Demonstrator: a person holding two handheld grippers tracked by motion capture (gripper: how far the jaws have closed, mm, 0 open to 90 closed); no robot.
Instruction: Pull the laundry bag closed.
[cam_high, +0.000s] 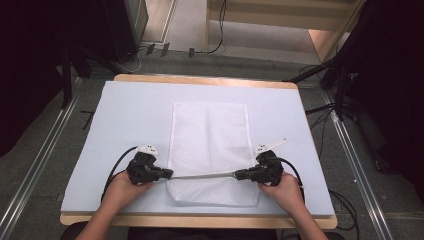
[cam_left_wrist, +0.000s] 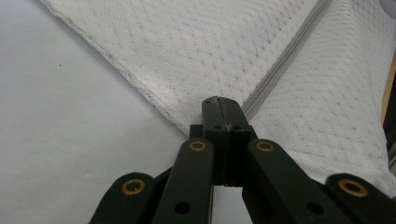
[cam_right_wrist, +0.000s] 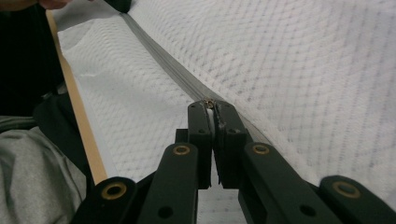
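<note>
On the padded bench (cam_high: 125, 125) lies our white mesh bag (cam_high: 210, 135), its zipper (cam_high: 202, 175) stretched near our edge; left claw (cam_high: 169, 174) clenched on the bag's end, right claw (cam_high: 237, 174) grasping the zipper pull.

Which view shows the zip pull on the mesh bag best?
The right gripper view: the zip pull sits pinched at the jaws' tips on the grey zip. The high view shows just the zip line; the left gripper view, its other end.
</note>
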